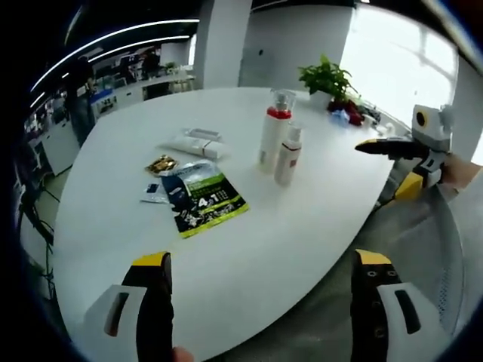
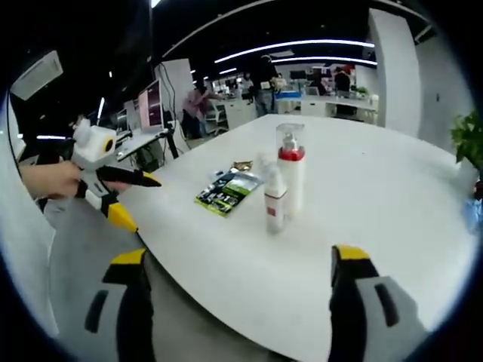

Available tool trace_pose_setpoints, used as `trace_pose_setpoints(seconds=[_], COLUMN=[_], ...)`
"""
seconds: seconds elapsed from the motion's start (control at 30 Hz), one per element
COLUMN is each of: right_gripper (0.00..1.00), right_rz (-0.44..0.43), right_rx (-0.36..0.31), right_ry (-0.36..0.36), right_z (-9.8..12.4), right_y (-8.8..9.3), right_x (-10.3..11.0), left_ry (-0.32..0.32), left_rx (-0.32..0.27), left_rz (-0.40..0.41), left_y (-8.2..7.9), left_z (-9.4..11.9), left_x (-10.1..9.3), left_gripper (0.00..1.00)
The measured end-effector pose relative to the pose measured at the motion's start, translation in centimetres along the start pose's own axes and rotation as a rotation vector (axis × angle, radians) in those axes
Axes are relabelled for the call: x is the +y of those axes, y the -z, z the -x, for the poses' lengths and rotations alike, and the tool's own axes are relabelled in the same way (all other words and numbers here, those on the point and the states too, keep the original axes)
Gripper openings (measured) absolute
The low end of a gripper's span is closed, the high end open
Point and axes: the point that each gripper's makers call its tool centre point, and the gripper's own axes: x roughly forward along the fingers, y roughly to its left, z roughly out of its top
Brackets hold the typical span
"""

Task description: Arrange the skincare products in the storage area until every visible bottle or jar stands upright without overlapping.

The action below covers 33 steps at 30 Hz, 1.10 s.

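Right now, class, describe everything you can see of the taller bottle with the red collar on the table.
The taller bottle has a white body, a red collar and a clear cap over what looks like a pump top; it seems plastic. It stands upright on the white table, close beside a shorter white bottle; contact between them cannot be told. Neither gripper touches it.

The left hand-held gripper has its two yellow-tipped jaws spread wide apart with nothing between them, and it shows again at the left of the right gripper view, gripped by a hand. The right hand-held gripper likewise has its jaws wide apart and empty; in the left gripper view it appears at the far right, held by a hand.
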Motion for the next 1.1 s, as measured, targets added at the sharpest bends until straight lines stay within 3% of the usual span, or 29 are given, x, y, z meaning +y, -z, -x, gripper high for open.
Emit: trace_pose_setpoints(seconds=[0.4,1.1], right_gripper=[1.00,1.00], right_rz=[-0.017,-0.040], right_rx=[0.001,0.009], right_ry=[0.019,0.025], right_z=[0.1,0.0], right_y=[0.2,0.4], right_x=[-0.5,-0.7], left_ry=[-0.010,-0.058], left_rx=[0.007,0.017], left_rz=[0.011,0.055], left_y=[-0.3,-2.7], left_z=[-0.4,-2.9], left_x=[0.5,3.4], left_gripper=[0.97,0.96])
